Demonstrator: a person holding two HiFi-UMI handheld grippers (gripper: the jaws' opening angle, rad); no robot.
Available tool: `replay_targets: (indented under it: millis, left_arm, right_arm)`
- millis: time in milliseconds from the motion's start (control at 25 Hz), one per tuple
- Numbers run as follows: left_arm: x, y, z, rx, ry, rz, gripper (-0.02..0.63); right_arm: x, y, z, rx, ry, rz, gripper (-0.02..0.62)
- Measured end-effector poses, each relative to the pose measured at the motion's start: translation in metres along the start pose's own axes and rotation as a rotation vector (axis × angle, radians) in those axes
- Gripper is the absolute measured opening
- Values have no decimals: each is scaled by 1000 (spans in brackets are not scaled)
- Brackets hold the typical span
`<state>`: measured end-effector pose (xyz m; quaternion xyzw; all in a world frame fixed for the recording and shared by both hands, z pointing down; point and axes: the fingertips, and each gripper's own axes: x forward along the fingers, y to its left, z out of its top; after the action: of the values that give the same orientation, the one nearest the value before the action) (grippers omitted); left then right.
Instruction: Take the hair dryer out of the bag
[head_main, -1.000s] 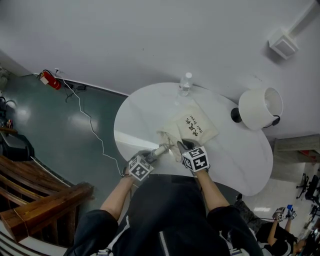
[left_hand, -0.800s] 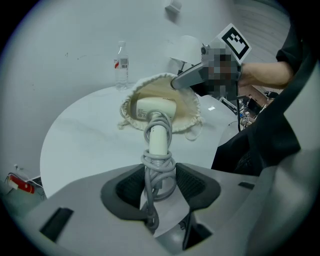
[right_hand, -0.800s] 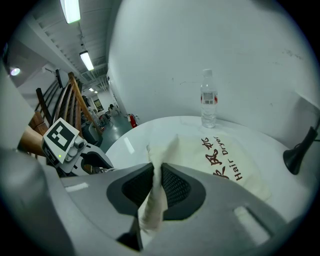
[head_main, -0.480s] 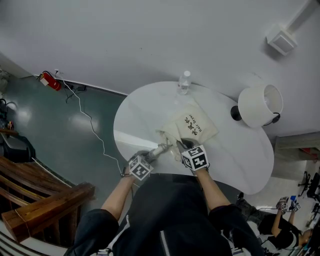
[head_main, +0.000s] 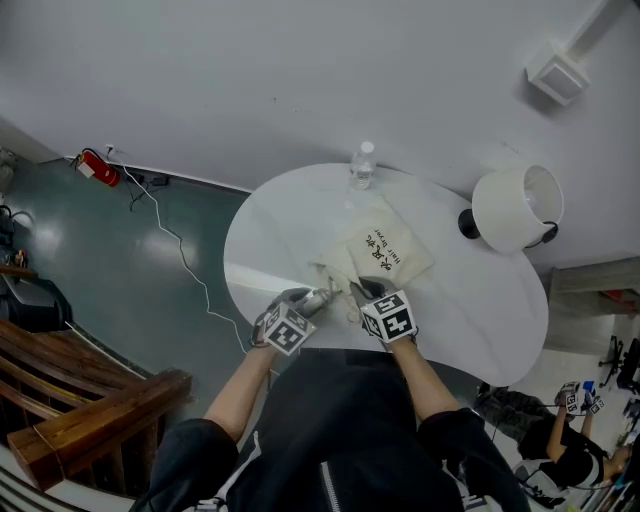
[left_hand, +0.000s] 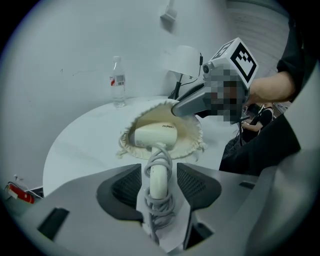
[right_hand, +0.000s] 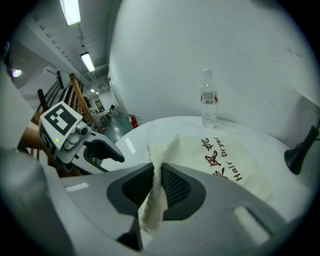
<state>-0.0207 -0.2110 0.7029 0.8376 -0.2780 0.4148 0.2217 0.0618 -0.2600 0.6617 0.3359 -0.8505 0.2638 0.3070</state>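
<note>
Landmark: cream cloth bag printed "Hair Dryer", lying flat on the round white worktop.

Left tool: closed on the hair dryer. Its two pads bear on the handle, around which the grey cord is coiled. The tool points steeply downward, just outside the bag's near, open end.

Hair dryer: cream body, barrel lying crosswise. The head sits at the mouth of the bag, framed by the gathered rim. The handle is fully outside the bag and runs back between the left tool's pads. Whether the head is in contact with the cloth cannot be determined.

Right tool: clamped on a fold of the bag's rim. The cloth stands pinched upright between the pads, on the right side of the mouth. Both tools are close together at this end of the bag.

Other items: a clear water bottle stands upright beyond the bag's far end, apart from it. A white-shaded lamp is located to the bag's right, well clear of it.
</note>
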Motion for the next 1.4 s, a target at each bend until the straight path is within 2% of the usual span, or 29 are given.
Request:
replay_targets:
  millis: [320,640,840,1040,1400]
  left_arm:
    - [24,-11,24,39,26,-29,222]
    - [46,-6,30,39,100,-39,222]
    - [59,-3,31,65,145,-22,222]
    - [68,-4,27,44,191,-40,222]
    - [85,-6,18,111,281,-28,219]
  right_arm:
    - [-1,0,3,13,-5,6,46]
    - [-3,1,4,30,-10,14,46]
    - [-4,0,3,44,-14,22,46]
    - [-5,-2,3,58,-20,28,46]
    - [-5,-4,0,74,-18,32,46]
